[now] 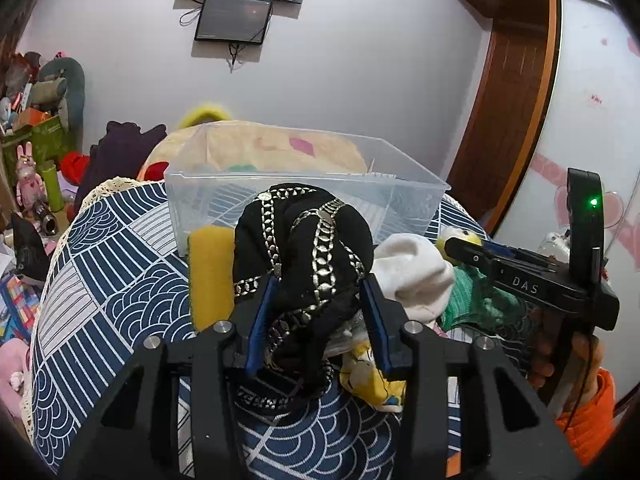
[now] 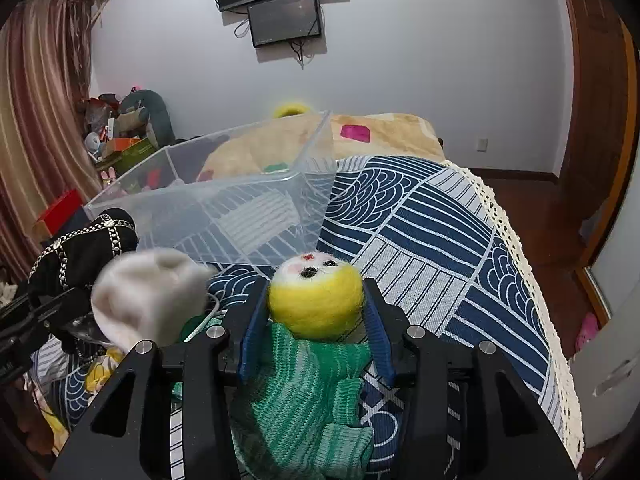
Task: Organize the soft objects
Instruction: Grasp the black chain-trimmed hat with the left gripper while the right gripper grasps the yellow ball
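The black chain-print cloth (image 1: 304,264) bulges between the blue pads of the left tongs (image 1: 318,292), which clench it just short of the clear plastic bin (image 1: 400,196). The right tongs (image 2: 316,300) grip the yellow-haired doll (image 2: 316,300) in its green knit above the patterned bed cover (image 2: 440,240), with a white sock (image 2: 148,296) to their left.

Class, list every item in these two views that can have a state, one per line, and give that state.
left gripper: shut on black cloth
black cloth: bunched, held between blue pads
right gripper: shut on doll
doll: yellow head clamped, green knit body limp below
clear bin: lidless, upright on the bedspread
white sock: crumpled, loose in the pile
yellow sponge: lying beside the bin
wall screen: dark
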`<state>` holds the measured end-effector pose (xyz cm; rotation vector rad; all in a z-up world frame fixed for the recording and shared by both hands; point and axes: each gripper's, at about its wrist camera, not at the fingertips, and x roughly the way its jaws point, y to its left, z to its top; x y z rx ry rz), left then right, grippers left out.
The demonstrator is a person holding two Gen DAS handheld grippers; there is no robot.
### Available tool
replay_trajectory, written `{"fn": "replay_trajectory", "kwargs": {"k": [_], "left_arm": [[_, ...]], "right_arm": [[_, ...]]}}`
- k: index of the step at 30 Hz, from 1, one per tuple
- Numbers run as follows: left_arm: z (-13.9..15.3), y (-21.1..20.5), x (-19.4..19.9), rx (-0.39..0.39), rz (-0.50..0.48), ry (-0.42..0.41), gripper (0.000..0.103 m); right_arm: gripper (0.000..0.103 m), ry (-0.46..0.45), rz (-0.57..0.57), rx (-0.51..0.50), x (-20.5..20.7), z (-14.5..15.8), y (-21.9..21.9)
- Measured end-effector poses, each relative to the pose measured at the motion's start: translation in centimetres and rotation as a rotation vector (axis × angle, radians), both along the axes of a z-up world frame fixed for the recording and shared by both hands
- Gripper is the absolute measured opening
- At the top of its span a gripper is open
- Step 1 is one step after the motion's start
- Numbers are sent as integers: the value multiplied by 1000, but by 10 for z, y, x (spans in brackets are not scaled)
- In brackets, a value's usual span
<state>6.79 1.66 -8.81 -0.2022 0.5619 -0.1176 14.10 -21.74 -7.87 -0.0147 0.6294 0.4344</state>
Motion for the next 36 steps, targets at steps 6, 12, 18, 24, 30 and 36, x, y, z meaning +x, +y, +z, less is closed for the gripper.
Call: {"fn": "replay_trajectory", "kwargs": {"k": [6, 12, 18, 24, 30, 36], "left_arm": [[5, 11, -3, -47, 33, -12, 29], [23, 14, -14, -31, 64, -63, 20], [47, 13, -27, 15, 91, -130, 19], [69, 17, -27, 30, 109, -173, 19], [87, 19, -13, 58, 108, -194, 19], [100, 24, 7, 70, 108, -205, 19]], "right_arm": [[42, -34, 17, 19, -7, 10, 1], [42, -80, 37, 33, -16, 25, 3], [42, -124, 49, 40, -24, 39, 5], [42, -164, 56, 54, -28, 55, 6], [42, -214, 68, 57, -26, 73, 12], [42, -244, 85, 60, -10, 86, 25]]}}
